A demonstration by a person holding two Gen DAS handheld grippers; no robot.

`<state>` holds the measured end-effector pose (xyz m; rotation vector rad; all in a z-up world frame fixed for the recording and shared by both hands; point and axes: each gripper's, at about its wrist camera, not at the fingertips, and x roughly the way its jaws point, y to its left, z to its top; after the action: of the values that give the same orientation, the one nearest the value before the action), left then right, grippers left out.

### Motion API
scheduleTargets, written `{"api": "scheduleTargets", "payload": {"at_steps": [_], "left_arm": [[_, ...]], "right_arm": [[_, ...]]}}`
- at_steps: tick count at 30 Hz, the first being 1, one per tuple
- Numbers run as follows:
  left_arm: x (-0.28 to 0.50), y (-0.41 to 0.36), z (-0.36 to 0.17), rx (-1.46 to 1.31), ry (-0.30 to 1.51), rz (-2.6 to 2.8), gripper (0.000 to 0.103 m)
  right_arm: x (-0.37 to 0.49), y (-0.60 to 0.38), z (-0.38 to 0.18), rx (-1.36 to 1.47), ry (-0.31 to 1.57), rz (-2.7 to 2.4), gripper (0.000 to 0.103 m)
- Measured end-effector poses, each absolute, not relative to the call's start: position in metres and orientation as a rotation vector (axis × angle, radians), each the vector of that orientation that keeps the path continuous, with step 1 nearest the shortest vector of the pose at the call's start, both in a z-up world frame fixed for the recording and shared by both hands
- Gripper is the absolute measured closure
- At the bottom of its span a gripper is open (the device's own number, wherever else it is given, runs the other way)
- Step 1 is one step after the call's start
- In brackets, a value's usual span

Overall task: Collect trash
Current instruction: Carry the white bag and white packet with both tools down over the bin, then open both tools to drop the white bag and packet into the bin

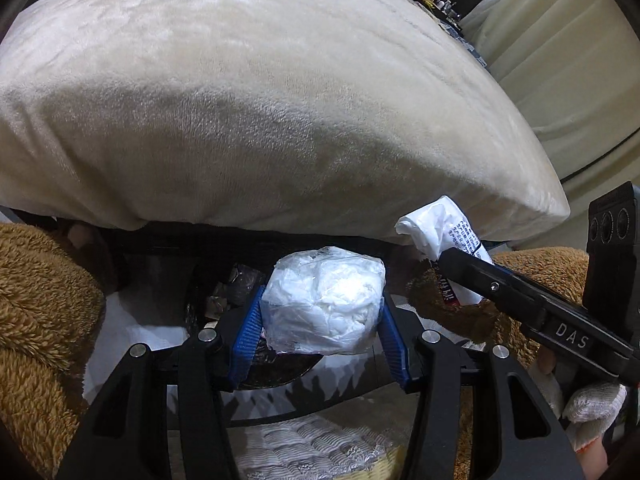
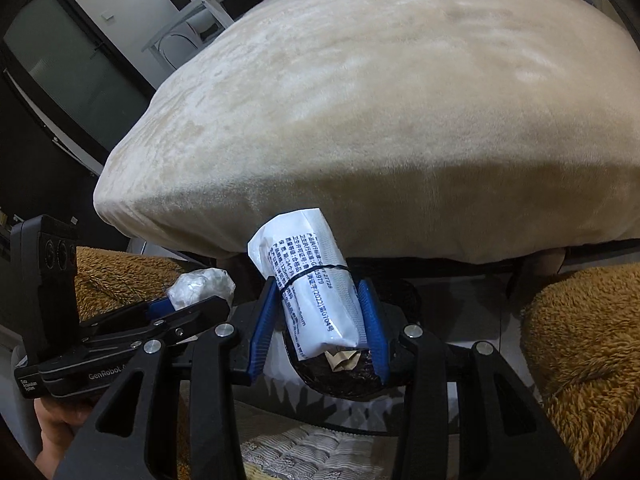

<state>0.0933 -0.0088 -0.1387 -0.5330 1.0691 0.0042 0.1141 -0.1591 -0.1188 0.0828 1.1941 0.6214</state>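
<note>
We are clamping the wad [image 1: 324, 300] in our left gripper [image 1: 322, 312] and the packet [image 2: 316, 284] in our right gripper [image 2: 320, 320], holding both above the bin [image 2: 344, 384] for dropping.

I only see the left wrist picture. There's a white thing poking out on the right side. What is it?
Observer: A white printed packet, with a black band around its middle.
Operator: Is the other tool really holding it?
Observer: Yes, the right tool has a blue pad pressed on each side of it.
Operator: What's under that packet?
Observer: A dark bin with a scrap of brown paper inside.
Operator: Is there anything behind the cushion?
Observer: To the left of the beige cushion stands a white frame by a dark glass door.
</note>
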Motion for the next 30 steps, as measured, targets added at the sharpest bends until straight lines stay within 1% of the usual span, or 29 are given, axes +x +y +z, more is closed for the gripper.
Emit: {"api": "scheduleTargets", "payload": {"at_steps": [5, 9, 19, 30], "left_arm": [[0.099, -0.004, -0.158, -0.576, 1.155, 0.027, 0.052], [0.104, 0.000, -0.175, -0.593, 1.218, 0.053, 0.052], [0.113, 0.000, -0.201, -0.597, 1.320, 0.084, 0.052], [0.111, -0.002, -0.194, -0.594, 1.338, 0.090, 0.050]], "right_arm": [[0.129, -0.159, -0.157, 0.146, 1.385, 0.548, 0.061], [0.136, -0.160, -0.175, 0.181, 1.459, 0.506, 0.061], [0.143, -0.153, -0.198, 0.184, 1.548, 0.453, 0.061], [0.146, -0.150, -0.199, 0.195, 1.556, 0.444, 0.059]]}}
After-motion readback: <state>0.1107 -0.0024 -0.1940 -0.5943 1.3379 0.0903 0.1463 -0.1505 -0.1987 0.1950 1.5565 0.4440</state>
